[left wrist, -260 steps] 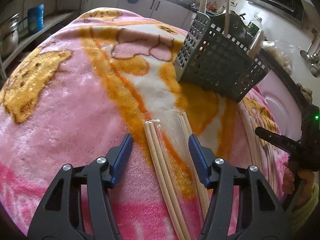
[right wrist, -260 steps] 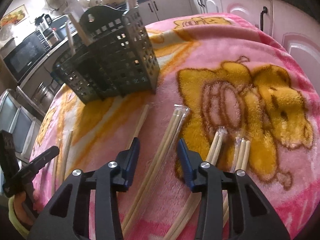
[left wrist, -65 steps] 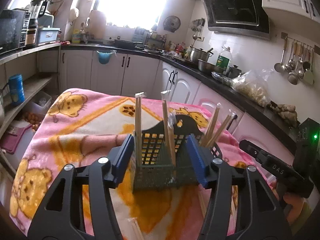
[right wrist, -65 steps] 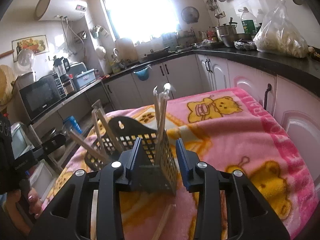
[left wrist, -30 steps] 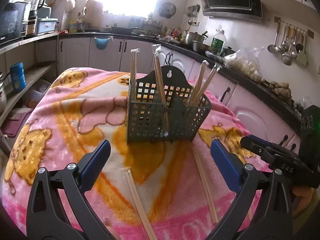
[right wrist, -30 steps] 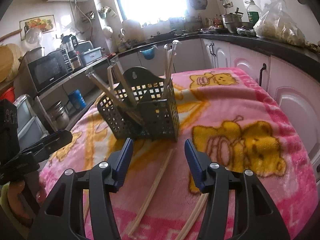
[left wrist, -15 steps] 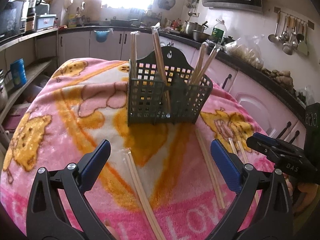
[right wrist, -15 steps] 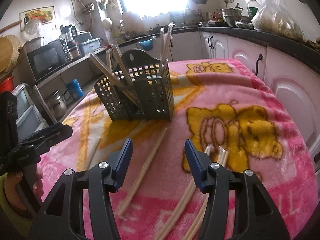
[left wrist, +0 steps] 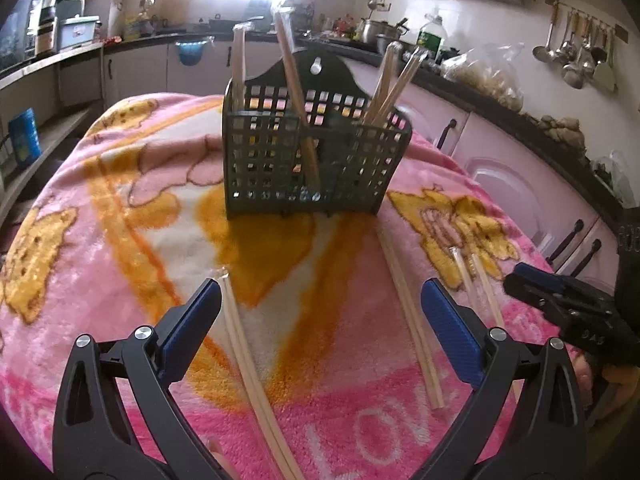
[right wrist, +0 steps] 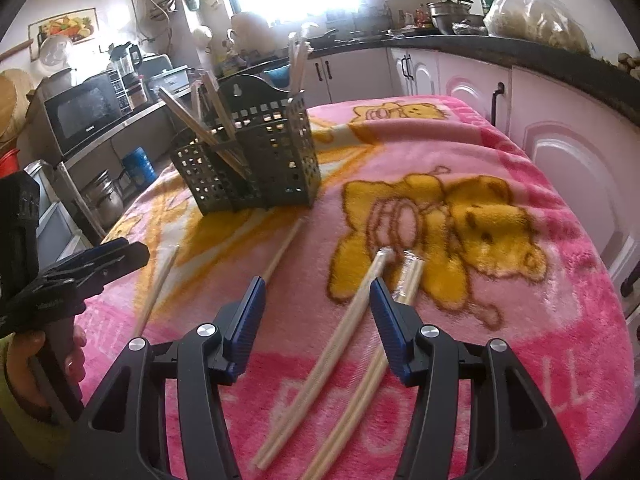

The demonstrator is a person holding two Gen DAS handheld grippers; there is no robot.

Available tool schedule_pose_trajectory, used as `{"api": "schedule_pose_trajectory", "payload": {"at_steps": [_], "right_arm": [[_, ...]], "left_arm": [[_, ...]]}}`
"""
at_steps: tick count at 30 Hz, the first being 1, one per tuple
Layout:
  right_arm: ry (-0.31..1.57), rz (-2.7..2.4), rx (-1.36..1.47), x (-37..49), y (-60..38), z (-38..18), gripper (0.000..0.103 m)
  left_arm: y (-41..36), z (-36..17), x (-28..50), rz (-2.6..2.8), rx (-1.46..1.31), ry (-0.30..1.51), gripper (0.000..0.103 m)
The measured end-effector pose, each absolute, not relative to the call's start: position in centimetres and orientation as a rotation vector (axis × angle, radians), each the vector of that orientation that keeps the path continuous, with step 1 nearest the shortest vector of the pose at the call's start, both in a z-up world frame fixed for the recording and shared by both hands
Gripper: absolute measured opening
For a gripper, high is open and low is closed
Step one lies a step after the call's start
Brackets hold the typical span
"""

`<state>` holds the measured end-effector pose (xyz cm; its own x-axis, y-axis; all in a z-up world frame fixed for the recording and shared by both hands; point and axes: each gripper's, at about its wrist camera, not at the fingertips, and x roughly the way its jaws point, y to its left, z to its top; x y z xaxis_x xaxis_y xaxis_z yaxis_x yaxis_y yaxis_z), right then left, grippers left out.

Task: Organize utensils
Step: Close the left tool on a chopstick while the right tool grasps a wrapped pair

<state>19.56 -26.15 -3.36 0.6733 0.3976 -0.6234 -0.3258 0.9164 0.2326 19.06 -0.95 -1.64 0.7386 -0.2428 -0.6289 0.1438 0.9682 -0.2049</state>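
The left gripper [left wrist: 320, 316] hangs with fingers spread wide and empty over wrapped chopsticks [left wrist: 244, 344] lying on the pink blanket [left wrist: 100, 280]. Beyond stands the dark basket [left wrist: 312, 164], holding upright chopsticks. The right gripper [right wrist: 318, 312], fingers half apart, grips nothing.

- The left wrist view looks forward and down along the wide-spread left gripper [left wrist: 320, 316], squarely at the front of the caddy [left wrist: 312, 160], fairly near.
- The right wrist view looks down along the right gripper [right wrist: 318, 320], seeing the caddy [right wrist: 256, 168] obliquely from its right.
- Both share the caddy, the blanket [left wrist: 120, 240] and loose chopsticks [left wrist: 412, 320]; each shows the other gripper at its edge.
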Motion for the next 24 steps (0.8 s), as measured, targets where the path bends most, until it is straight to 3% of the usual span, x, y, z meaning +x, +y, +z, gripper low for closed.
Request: {"api": "schedule_pose_trajectory", "payload": {"at_steps": [9, 17, 24], "right_arm": [[0.775, 0.408, 0.14, 21.4, -27.3, -4.4, 0.051], [0.915, 0.391, 0.215, 25.3, -27.5, -6.3, 0.033], [0.957, 0.388, 0.217, 27.4, -27.2, -6.3, 0.033]], "left_arm": [[0.8, -4.1, 20.7, -0.175, -0.228, 0.791, 0.091], [2.8, -5.8, 22.0, -0.163, -0.33, 0.852, 0.091], [3.7, -6.4, 22.8, -0.193, -0.404, 0.881, 0.077]]}}
